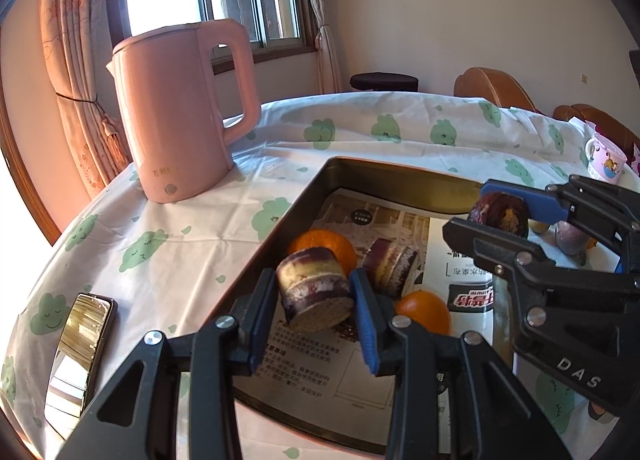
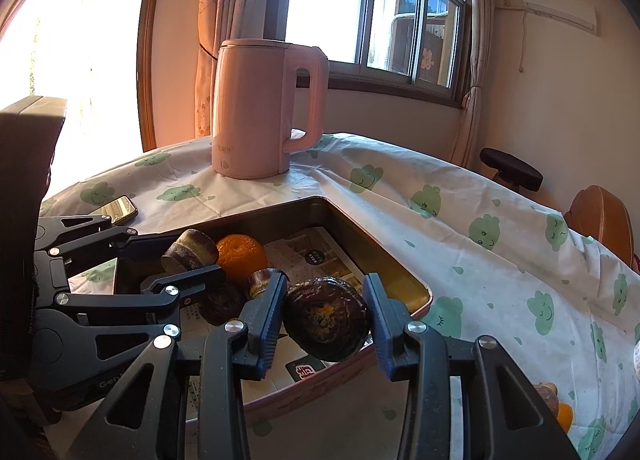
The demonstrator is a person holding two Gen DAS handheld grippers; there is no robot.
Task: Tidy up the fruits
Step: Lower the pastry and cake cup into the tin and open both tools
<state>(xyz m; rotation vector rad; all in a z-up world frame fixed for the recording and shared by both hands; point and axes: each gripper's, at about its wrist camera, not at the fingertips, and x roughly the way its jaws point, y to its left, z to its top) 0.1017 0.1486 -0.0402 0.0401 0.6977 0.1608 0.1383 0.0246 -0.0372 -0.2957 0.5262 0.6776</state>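
Fruits sit mostly in the metal tray (image 1: 280,228) on the tabletop (image 1: 192,228) — two oranges, (image 1: 325,244) and (image 1: 424,310), and a loose purple-banded cane piece (image 1: 390,266) lie on its paper lining.

Far left: phone (image 1: 86,340) flat on the cloth, pink kettle (image 1: 184,112) upright behind it, both outside the tray.

Left gripper (image 1: 316,300): jaws closed on a short banded cane segment (image 1: 314,292), held above the tray's near-left part, clear of the lining.

Right gripper (image 2: 326,320): jaws clamped on a dark, wrinkled round fruit (image 2: 326,318), over the tray's right-hand rim.

Step in hand, as judged: both pieces are being carried in for placing. To do it well, lower each until it rests on the paper before letting go, pick bare lining away from the oranges, and release one side at a time so the two grippers do not knock together — they are near each other.

View differences: the left wrist view alone shows a small patterned cup (image 1: 606,160) and more fruit beyond the right gripper. The right wrist view alone shows fruit (image 2: 554,406) lying on the cloth outside the tray at lower right.
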